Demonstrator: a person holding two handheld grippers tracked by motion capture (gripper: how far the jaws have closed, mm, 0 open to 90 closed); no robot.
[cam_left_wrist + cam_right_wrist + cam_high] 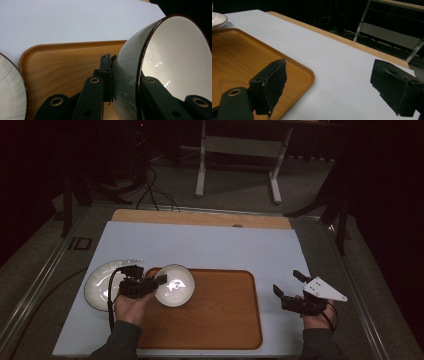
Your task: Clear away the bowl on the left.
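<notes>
the wooden tray (220,320) lies on the pale mat, bare apart from the bowl at its left end. a white plate (100,287) sits just off the tray's left edge, on the mat. the bowl (176,285) is tilted on the tray's left corner, its rim pinched between the jaws of the left gripper (145,285) (one jaw inside, one outside). so the bowl looks mid-transfer and not yet released; the plate seems left to deal with. the right gripper (291,292) waits beside the tray, jaws wide, holding nothing.
</notes>
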